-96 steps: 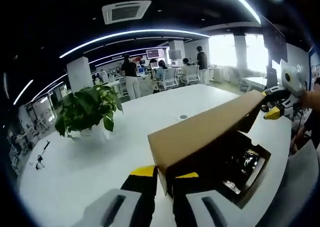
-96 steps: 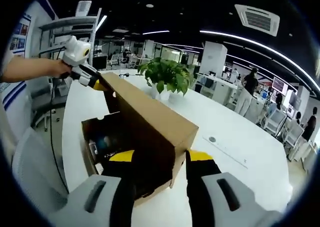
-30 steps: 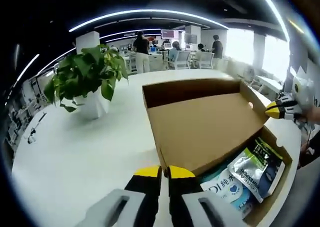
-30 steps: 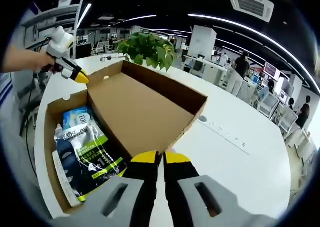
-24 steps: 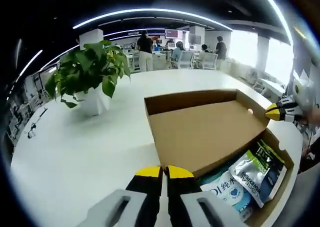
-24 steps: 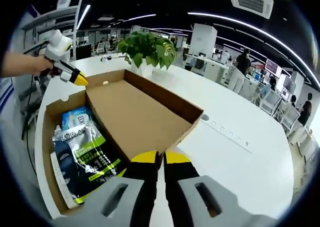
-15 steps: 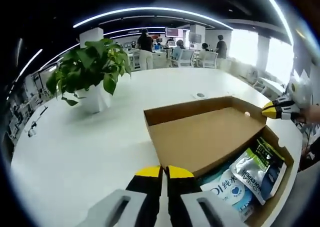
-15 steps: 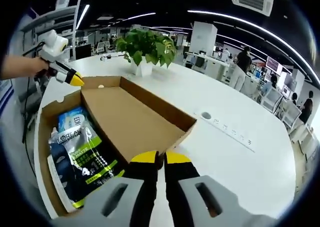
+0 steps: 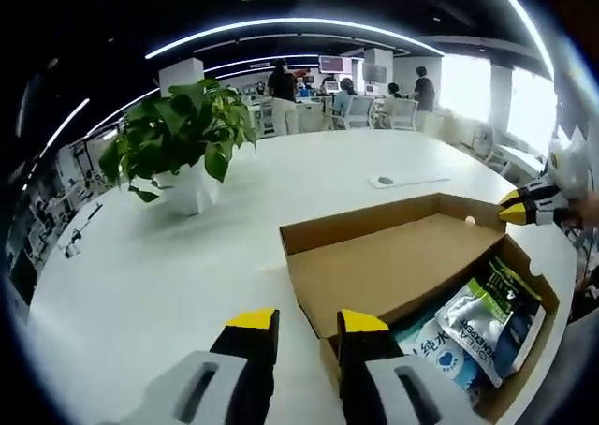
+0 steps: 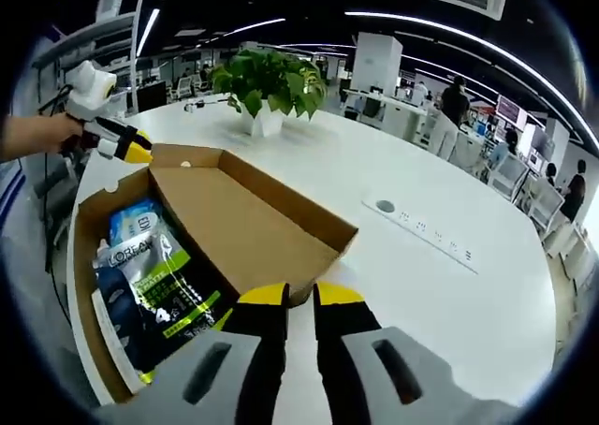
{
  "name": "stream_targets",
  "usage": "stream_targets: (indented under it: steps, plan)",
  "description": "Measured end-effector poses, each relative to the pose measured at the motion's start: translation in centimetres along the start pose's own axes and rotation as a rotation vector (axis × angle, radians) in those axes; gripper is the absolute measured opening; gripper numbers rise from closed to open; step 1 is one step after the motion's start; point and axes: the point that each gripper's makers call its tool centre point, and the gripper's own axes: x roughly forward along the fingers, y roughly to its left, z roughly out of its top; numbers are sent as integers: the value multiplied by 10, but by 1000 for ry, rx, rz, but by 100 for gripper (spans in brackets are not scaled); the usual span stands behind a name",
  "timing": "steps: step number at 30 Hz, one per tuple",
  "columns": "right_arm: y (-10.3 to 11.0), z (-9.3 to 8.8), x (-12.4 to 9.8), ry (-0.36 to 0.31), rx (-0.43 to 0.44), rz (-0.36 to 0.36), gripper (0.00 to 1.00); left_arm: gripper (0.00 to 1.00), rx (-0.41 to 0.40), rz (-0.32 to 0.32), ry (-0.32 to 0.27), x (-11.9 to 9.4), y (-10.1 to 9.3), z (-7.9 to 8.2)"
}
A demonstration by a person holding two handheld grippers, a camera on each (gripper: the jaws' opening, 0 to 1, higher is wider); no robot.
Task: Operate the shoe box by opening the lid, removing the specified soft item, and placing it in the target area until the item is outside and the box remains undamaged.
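Note:
A brown cardboard shoe box stands open on the white table. Its lid is folded back and lies nearly flat, inside up. In the box lie soft packets: a dark and green one and a blue and white one. My left gripper stands open at one lid corner, which sits between its jaws untouched. My right gripper is open by a narrow gap at the opposite lid corner.
A leafy plant in a white pot stands further along the table. A round socket cover is set in the tabletop beyond the lid. People, desks and chairs are far behind. A hand holds the left gripper.
The lid has swung from half raised down to lying almost flat. Both grippers, shut on the lid's corners half a second ago, have parted their jaws and let it go.

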Motion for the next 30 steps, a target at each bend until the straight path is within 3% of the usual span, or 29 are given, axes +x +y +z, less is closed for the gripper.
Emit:
stream_targets:
  steps: [6,15,30]
  plan:
    - [10,-4,-19,-13,6,27,18,28,-4,-16,-16,-14,-9,2]
    - [21,-7,-48,-34,35,48,29,37,-77,-145,5,-34,-55,-9]
    - [45,-13,-92,-48,13,88,42,43,-169,-302,123,-44,-117,-47]
